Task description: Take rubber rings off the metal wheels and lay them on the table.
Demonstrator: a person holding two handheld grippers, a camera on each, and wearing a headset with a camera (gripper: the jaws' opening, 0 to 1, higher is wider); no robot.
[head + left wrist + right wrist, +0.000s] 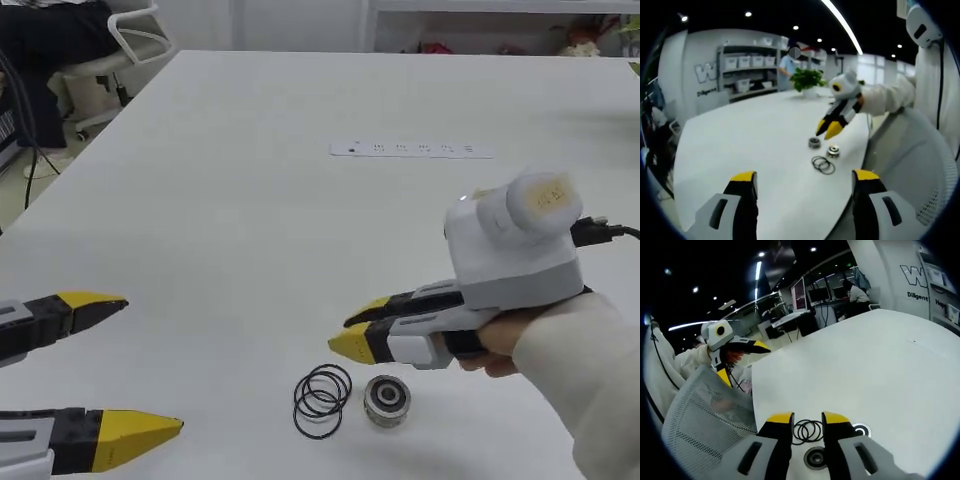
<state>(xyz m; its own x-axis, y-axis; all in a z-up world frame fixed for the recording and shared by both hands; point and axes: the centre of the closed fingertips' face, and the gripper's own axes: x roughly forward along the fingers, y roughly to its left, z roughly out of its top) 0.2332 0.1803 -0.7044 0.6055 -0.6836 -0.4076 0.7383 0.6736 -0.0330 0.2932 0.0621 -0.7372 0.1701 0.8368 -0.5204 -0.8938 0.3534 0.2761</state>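
Your left hand-held gripper (pixel 152 365) and right hand-held gripper (pixel 338 335) have jaws apart; pinch the soft, thin rubber rings (pixel 322 398) by an edge

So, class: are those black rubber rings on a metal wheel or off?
Off: the rubber rings lie loose on the table, beside a metal wheel.

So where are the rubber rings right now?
In the head view the rubber rings lie overlapping on the table, just left of a metal wheel and close by the tips of the right gripper.
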